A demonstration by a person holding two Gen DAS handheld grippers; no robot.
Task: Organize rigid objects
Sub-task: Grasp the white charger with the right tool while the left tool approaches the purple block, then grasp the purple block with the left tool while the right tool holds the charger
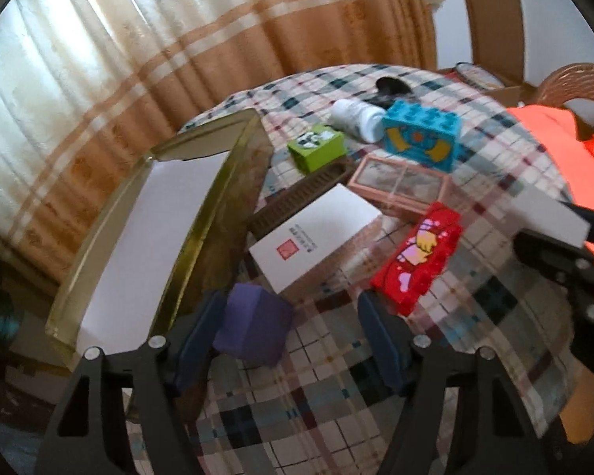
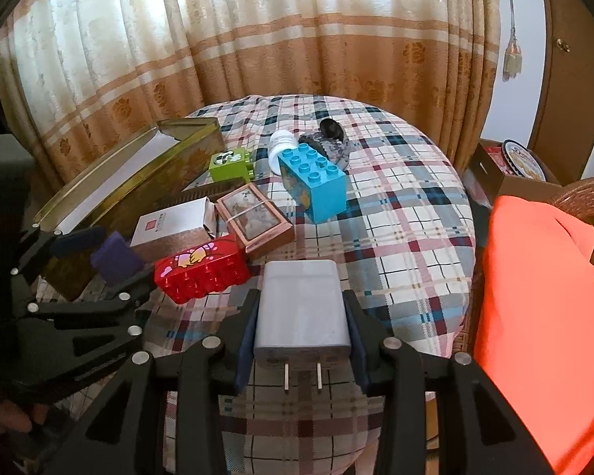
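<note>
My left gripper [image 1: 291,308] hovers low over the plaid cover beside the open gold tin [image 1: 138,213]. A purple block [image 1: 253,328] sits between its fingers against the left pad [image 1: 196,340], with a gap to the right pad, so the jaws stand open. In the right wrist view my left gripper [image 2: 109,257] straddles that purple block [image 2: 117,257]. My right gripper [image 2: 301,297] is shut on a white plug adapter [image 2: 301,308], prongs toward the camera, held above the cover. The adapter [image 1: 550,213] also shows at the right edge of the left wrist view.
On the plaid cover [image 2: 396,237] lie a white box [image 1: 316,233], red block [image 1: 419,253], pink glass-lid box [image 1: 400,186], blue block [image 1: 421,134], green block [image 1: 316,146], white bottle [image 1: 356,118] and a dark slatted tray [image 1: 297,194]. An orange cloth [image 2: 542,297] drapes a chair at right.
</note>
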